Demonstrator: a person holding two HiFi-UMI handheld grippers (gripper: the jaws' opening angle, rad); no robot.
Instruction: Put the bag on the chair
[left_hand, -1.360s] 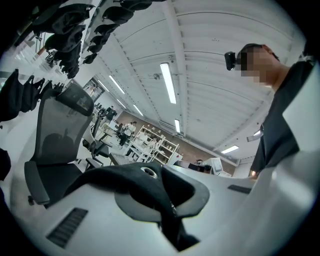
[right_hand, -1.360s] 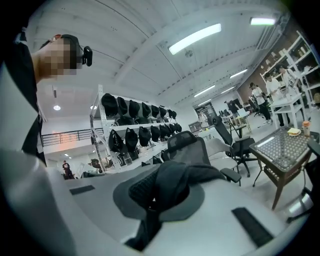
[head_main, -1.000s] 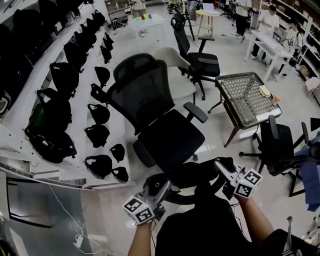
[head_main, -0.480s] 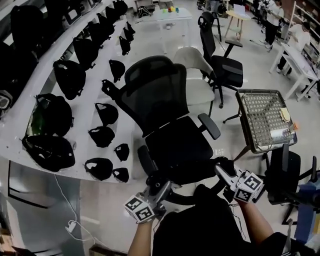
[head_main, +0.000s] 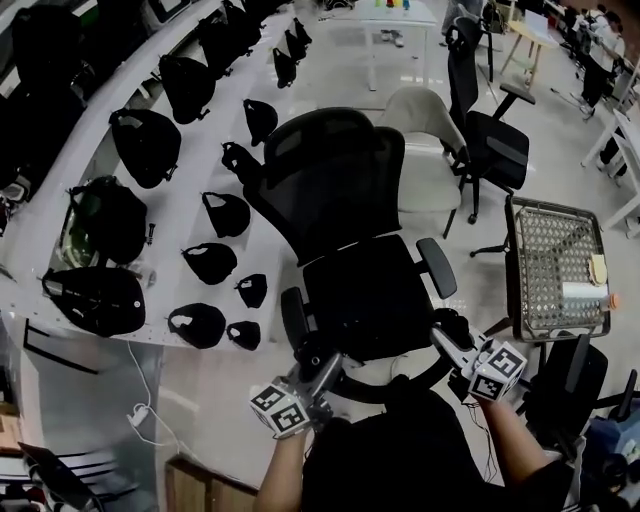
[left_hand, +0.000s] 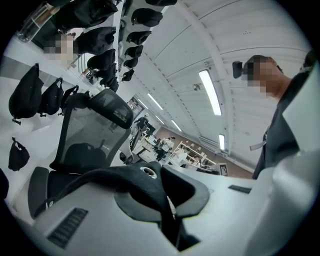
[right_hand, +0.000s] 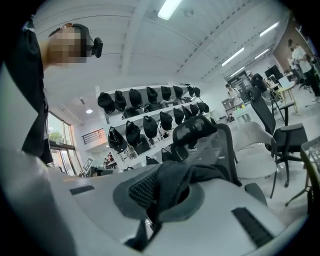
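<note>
A black mesh office chair (head_main: 362, 288) stands just ahead of me, its seat facing me. The black bag (head_main: 395, 455) hangs low in front of my body, its top strap (head_main: 392, 388) stretched between both grippers. My left gripper (head_main: 322, 364) is shut on a black strap end with a metal eyelet (left_hand: 148, 171), near the seat's front left corner. My right gripper (head_main: 441, 334) is shut on bunched black bag fabric (right_hand: 172, 182), beside the seat's front right and its armrest (head_main: 436, 266). In the right gripper view the chair's backrest (right_hand: 200, 131) rises just behind the fabric.
A long white table (head_main: 195, 185) with several black bags runs along the left. A beige chair (head_main: 425, 150) and another black chair (head_main: 495, 140) stand behind. A wire-mesh table (head_main: 555, 262) is at the right, a dark chair (head_main: 565, 385) below it.
Both grippers and the bag have come closer to the black chair; its seat now lies right in front of the jaws. Both grips are unchanged.
</note>
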